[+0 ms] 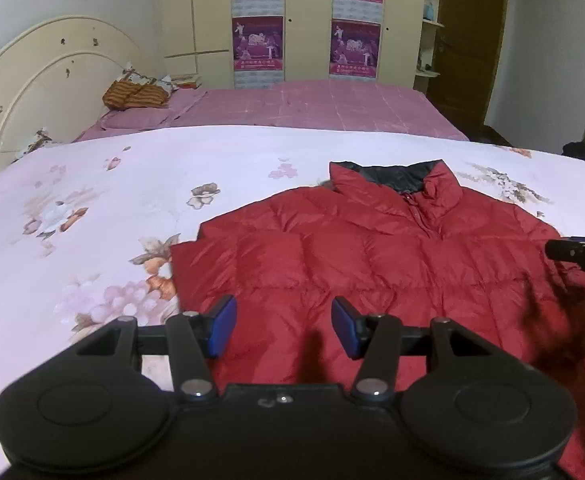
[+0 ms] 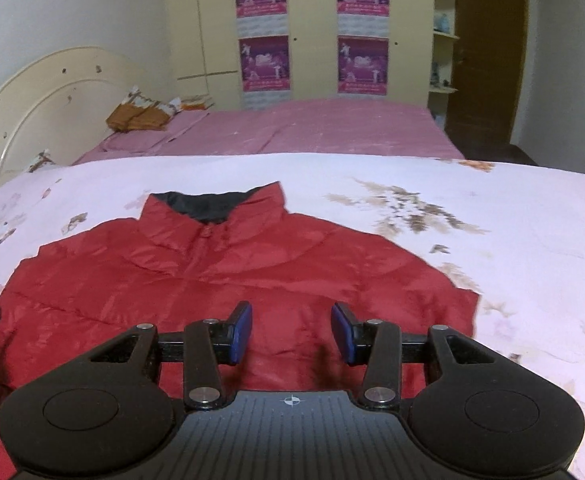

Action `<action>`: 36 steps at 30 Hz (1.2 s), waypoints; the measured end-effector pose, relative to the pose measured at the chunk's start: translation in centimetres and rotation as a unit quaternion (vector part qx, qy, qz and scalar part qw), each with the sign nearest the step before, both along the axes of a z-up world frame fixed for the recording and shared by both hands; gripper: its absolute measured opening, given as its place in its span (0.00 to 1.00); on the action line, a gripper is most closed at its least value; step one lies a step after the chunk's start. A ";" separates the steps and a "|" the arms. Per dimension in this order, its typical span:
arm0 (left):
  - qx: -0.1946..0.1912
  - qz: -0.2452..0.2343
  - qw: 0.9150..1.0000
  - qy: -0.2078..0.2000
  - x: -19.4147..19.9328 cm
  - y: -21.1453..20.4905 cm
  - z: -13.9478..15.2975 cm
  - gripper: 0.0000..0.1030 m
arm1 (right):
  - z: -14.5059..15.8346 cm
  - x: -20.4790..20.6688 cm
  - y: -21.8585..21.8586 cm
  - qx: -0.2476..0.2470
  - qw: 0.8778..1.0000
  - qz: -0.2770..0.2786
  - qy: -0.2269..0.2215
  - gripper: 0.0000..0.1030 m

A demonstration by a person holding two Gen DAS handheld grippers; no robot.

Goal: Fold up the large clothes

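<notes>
Left wrist view: a red quilted puffer jacket [image 1: 372, 264] is laid flat, front side up, on a bed covered by a pale floral sheet [image 1: 92, 208]. The stand-up collar is raised at the far end and its dark lining [image 1: 396, 178] is exposed; the front zip is closed up to the collar. The padding is stitched in broad horizontal bands, and the left edge is seen folded in to a straight line. The left gripper [image 1: 283, 328] is held above the lower part of the jacket, its blue pads [image 1: 224, 330] set apart with nothing between them; no contact with the fabric is shown, and only a shadow is cast on the cloth below. The tip of the right gripper [image 1: 580, 254] is seen at the right edge of the frame, over the jacket's right side. Beyond the floral sheet a pink checked bedspread [image 1: 312, 106], a cream headboard [image 1: 44, 80] and a wardrobe with purple posters [image 1: 258, 42] are recorded. Right wrist view: the same jacket [image 2: 232, 280] is shown centred on the floral sheet [image 2: 512, 248], collar away from the camera, dark lining [image 2: 208, 204] visible, right edge folded in straight. The right gripper [image 2: 291, 334] is held over the lower hem area, released, blue pads [image 2: 241, 332] parted and empty, clear of the fabric.
</notes>
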State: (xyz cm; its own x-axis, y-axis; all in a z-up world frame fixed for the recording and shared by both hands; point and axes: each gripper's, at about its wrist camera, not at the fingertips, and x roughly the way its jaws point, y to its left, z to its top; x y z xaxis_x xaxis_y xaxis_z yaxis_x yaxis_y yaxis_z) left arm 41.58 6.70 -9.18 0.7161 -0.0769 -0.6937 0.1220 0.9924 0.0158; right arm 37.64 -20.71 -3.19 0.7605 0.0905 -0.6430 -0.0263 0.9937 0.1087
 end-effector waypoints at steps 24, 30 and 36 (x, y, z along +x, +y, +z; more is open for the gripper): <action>-0.002 0.035 0.999 0.029 5.5 0.8 -6.2 0.59 | -6.9 3.8 -2.7 -0.084 0.996 -0.014 0.036 0.42; 0.008 0.033 0.999 0.026 5.0 0.7 -5.4 0.59 | -5.4 2.4 -4.6 -0.072 0.996 -0.041 0.028 0.42; 0.024 0.013 1.000 -0.002 2.9 0.3 -4.0 0.58 | -4.7 0.9 -6.1 -0.047 0.997 -0.051 0.031 0.42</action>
State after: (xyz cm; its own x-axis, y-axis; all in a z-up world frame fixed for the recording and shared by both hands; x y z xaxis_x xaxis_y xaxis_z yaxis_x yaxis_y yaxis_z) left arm 44.45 6.99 -13.16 0.7208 -0.0248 -0.6927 0.0963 0.9933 0.0645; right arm 38.52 -26.78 -7.86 0.7207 -0.0491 -0.6915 0.0800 0.9967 0.0125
